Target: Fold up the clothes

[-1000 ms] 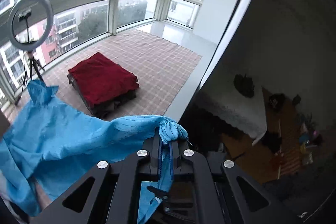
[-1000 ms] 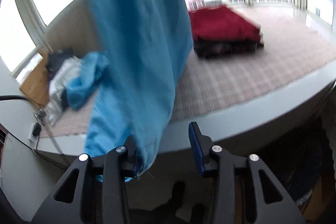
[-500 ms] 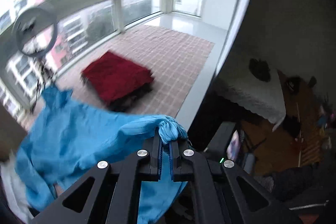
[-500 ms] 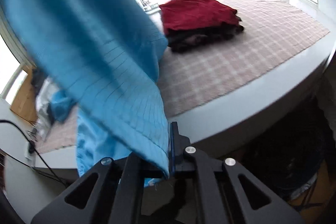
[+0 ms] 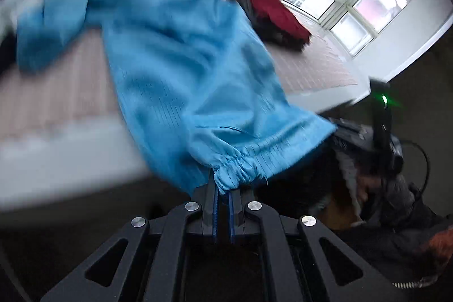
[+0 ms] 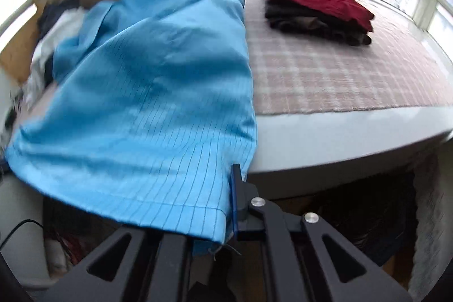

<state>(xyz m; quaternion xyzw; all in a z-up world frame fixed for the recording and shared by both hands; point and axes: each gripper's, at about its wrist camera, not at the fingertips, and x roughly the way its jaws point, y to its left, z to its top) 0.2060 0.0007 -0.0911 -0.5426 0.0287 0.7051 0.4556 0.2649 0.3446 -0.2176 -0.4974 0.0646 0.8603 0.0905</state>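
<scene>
left gripper (image 5: 223, 193) clamping blue garment (image 6: 158, 92) at gathered cuff | right gripper (image 6: 230, 205) pinching its hem corner | garment running lengthwise away from both onto plaid mat (image 6: 325, 75) | folded stack (image 6: 317, 4) sitting far right

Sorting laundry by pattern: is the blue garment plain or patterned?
Blue garment: thin dark grid lines, clearest in the right wrist view.
</scene>
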